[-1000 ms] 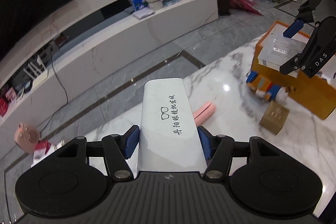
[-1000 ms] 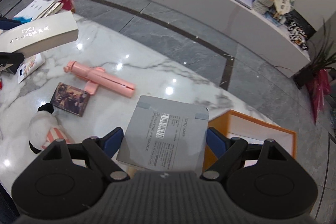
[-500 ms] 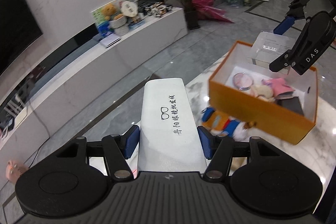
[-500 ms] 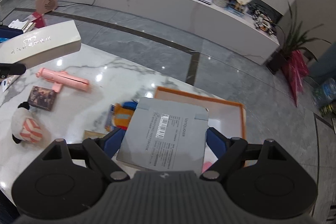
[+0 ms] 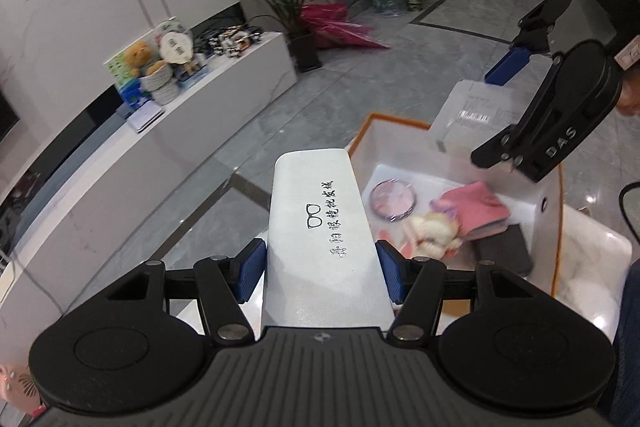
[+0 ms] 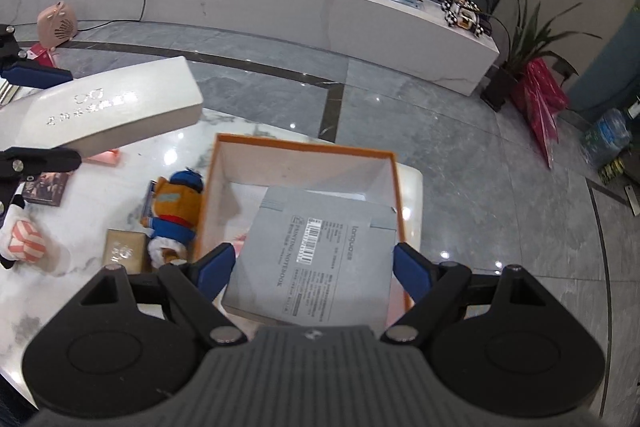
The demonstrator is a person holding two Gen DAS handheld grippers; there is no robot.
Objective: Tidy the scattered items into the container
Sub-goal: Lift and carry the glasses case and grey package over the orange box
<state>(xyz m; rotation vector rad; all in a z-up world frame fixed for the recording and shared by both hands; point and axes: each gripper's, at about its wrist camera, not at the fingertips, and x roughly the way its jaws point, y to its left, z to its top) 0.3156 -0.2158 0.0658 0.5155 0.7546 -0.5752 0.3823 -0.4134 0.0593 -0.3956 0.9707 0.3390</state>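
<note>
My left gripper is shut on a long white glasses case, held above the near left edge of the orange box. My right gripper is shut on a grey notebook and hangs over the orange box. Inside the box lie a round pink compact, a pink cloth item, a pale plush toy and a dark flat item. The right wrist view shows the glasses case at left, above the table.
On the marble table left of the box lie a blue-and-orange plush doll, a small brown box, a penguin plush, a dark card box and a pink item. A long white bench stands beyond.
Both grippers have swept sideways toward the orange box, each keeping its load. The box now lies beneath the notebook and beside the glasses case; the table's scattered items have slid out of the left view.
</note>
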